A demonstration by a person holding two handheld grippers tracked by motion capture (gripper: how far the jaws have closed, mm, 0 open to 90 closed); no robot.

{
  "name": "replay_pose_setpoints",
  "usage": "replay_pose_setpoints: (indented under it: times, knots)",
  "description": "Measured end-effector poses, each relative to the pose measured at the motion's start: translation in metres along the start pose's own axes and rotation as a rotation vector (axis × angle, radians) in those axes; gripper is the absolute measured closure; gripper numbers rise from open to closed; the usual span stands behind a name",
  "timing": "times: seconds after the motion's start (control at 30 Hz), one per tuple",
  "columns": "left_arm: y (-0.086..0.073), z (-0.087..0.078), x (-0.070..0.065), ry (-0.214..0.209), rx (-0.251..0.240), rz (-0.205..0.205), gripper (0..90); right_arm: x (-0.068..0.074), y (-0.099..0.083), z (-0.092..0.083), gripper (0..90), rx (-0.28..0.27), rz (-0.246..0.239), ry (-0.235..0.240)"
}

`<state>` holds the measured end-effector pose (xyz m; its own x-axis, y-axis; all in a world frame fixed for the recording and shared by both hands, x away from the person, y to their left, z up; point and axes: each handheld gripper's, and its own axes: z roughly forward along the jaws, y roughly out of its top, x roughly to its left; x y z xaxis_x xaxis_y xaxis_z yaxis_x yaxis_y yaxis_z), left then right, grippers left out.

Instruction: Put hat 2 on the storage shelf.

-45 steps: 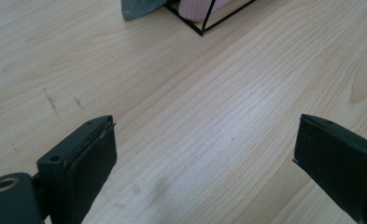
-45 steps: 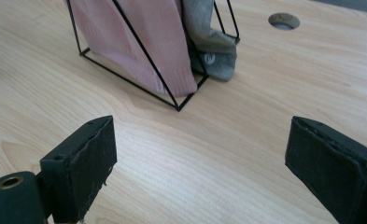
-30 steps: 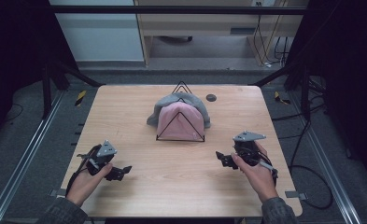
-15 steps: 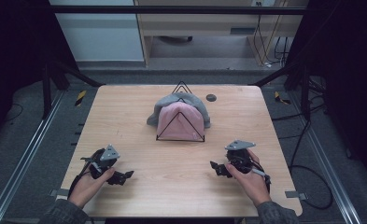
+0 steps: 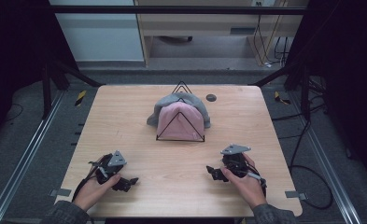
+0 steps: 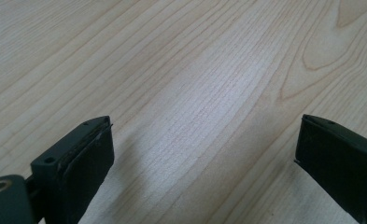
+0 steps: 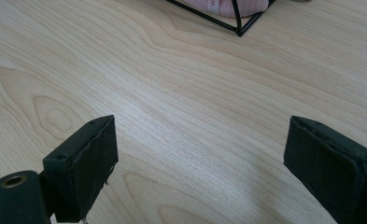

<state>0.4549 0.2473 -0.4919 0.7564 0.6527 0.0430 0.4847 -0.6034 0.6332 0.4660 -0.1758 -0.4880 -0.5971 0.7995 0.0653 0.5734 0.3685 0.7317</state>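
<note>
From the high view, I am holding my left gripper point(image 5: 125, 179) near the table's point(image 5: 125, 116) front left corner and my right gripper point(image 5: 215, 171) near the front right, both low over the wood and well apart. A pink beanie point(image 5: 181, 120) is lying on a grey beanie point(image 5: 172, 103) inside a black wire triangular stand point(image 5: 180, 126) at the table's middle; a small dark round disc point(image 5: 211, 97) is sitting beside them.

In the left gripper view, my jaws are standing wide apart, gripping nothing, over bare wood grain.

In the right gripper view, my jaws are likewise spread wide and empty; the stand's corner point(image 7: 239, 31) and pink fabric point(image 7: 228, 6) are showing ahead.
</note>
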Motion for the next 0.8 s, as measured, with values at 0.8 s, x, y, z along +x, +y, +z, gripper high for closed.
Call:
replay_pose_setpoints:
  times: [0.8]
  knots:
    - [-0.004, 0.01, 0.003, -0.02, -0.009, -0.011, 0.0, 0.0, -0.003, 0.017, 9.0, 0.053, 0.028, -0.024]
